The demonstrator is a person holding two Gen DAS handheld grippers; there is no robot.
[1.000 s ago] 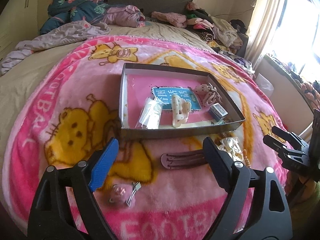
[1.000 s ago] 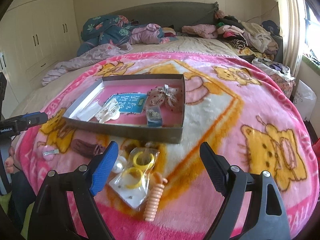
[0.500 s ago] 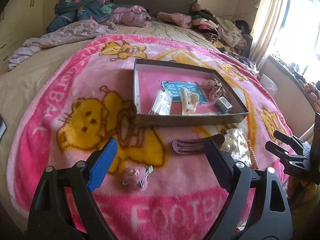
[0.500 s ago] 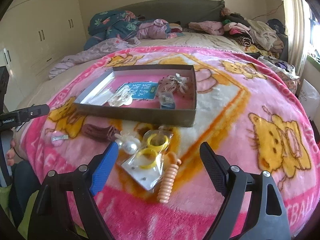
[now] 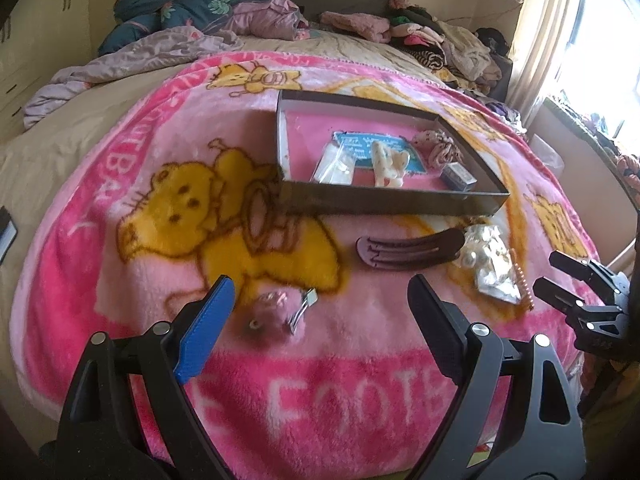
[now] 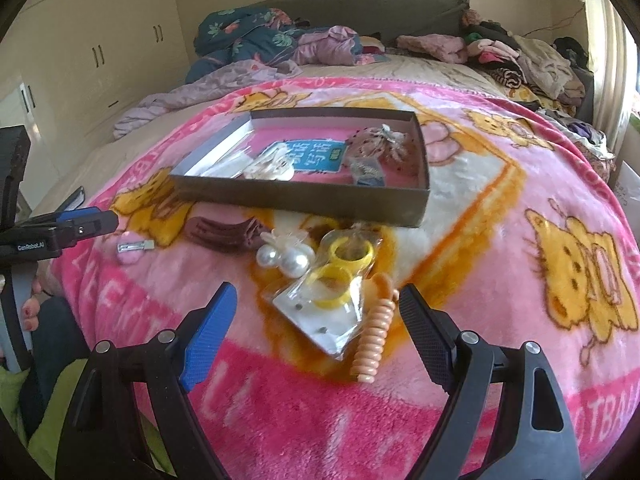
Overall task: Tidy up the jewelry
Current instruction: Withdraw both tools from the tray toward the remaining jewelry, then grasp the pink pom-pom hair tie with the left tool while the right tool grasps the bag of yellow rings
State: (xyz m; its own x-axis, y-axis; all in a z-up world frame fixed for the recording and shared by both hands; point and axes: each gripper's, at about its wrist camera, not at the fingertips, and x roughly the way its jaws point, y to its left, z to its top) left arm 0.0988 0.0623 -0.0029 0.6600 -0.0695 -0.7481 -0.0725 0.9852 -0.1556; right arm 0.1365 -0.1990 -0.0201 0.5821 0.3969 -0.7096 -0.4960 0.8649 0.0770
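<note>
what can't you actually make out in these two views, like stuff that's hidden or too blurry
- Pink hair clip: blurred in the left wrist view, its shape unclear.
- Small box in the tray: contents too small to read in the right wrist view.
- Clear packet: glare hides its contents, left wrist view.
- Left gripper: cut off by the right wrist view's edge.

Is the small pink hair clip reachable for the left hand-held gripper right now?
Probably yes: the left hand-held gripper is open, the pink hair clip lies between its fingers on the blanket, nothing covering it.
</note>
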